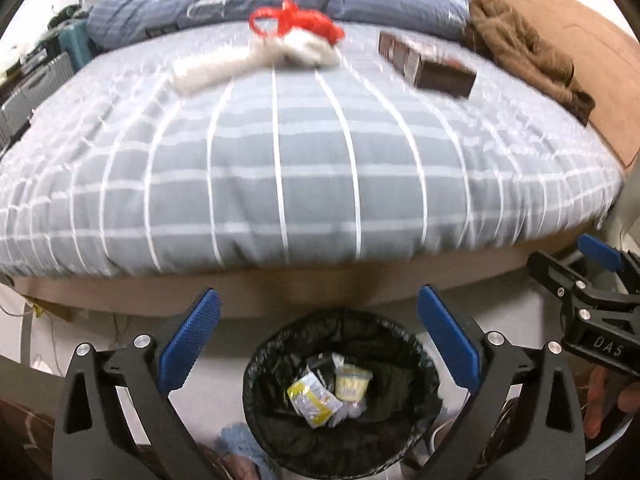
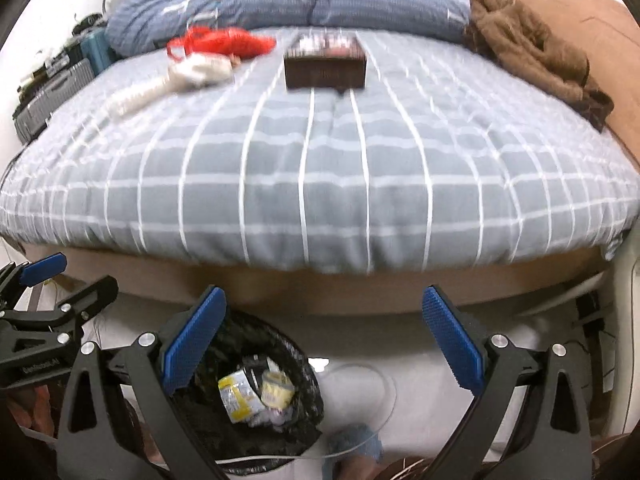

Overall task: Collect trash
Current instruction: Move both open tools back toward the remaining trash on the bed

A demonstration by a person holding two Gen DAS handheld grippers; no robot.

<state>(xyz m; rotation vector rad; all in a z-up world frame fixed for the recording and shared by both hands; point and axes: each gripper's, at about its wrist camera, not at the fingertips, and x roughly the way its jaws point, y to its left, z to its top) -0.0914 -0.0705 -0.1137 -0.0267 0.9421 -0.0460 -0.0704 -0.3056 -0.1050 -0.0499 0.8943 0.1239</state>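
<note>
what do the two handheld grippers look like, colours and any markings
Both the left gripper and the right gripper have matte black angular frames with triangular cut-outs, round silver bolts, and flat blue ribbed fingertip pads. From the left wrist view, white "DAS" lettering shows on the right gripper's black body. No cables or sleeves are visible.

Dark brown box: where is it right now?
The dark brown box lies on the grey checked bedspread toward the far end, centre in the right wrist view, right of the red bag and left of the brown blanket.
</note>
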